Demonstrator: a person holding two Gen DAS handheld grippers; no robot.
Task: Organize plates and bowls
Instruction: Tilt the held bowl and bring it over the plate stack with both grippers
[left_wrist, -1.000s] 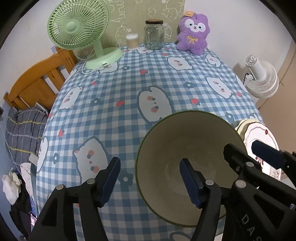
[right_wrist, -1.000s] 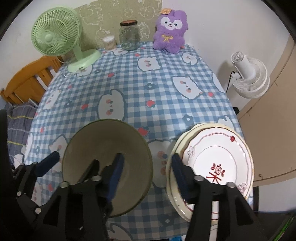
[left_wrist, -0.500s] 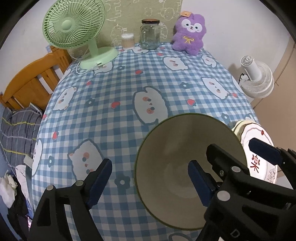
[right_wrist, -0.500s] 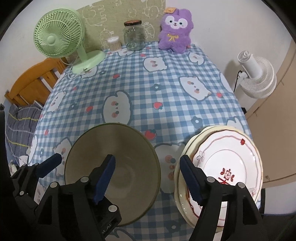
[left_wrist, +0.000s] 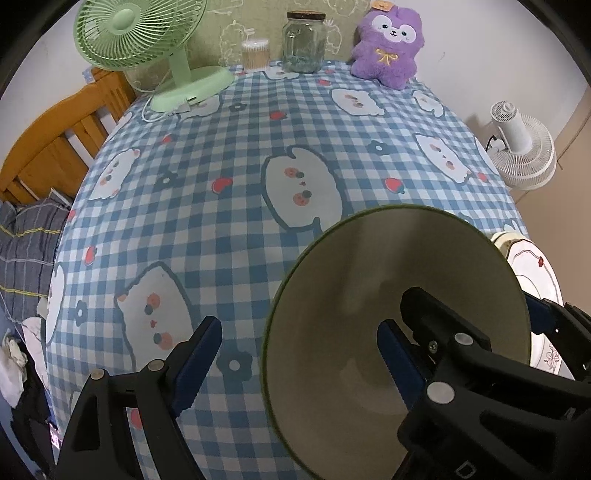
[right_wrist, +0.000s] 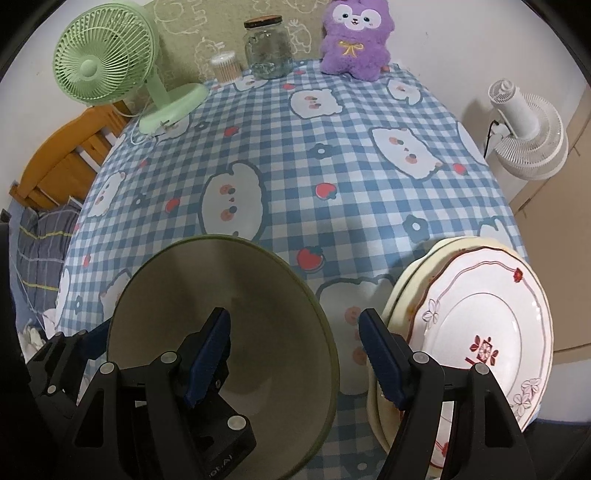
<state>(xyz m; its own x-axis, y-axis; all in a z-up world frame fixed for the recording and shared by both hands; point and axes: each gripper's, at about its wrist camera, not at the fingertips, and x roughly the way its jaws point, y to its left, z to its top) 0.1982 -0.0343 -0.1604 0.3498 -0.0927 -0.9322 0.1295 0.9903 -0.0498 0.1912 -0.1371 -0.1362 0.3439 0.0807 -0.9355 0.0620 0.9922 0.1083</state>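
Nearest, the green bowl (left_wrist: 369, 314) sits on the checked surface (left_wrist: 240, 147); the left tool (left_wrist: 299, 354) straddles its left rim and the right tool (right_wrist: 293, 354) its right rim, both with jaws apart, having just widened, pressing nothing. Just right of the bowl lies the stacked plates (right_wrist: 480, 332). Far beyond the bowl stand a green fan (left_wrist: 147, 48), glass jar (left_wrist: 304, 42) and purple plush (left_wrist: 388, 48).

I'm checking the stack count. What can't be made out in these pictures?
- Plates, right wrist view: the number under the top one is hidden by its rim and the right claw.
- Bowl, left wrist view: near rim cut off by the bottom edge, inside partly covered by the left claw.
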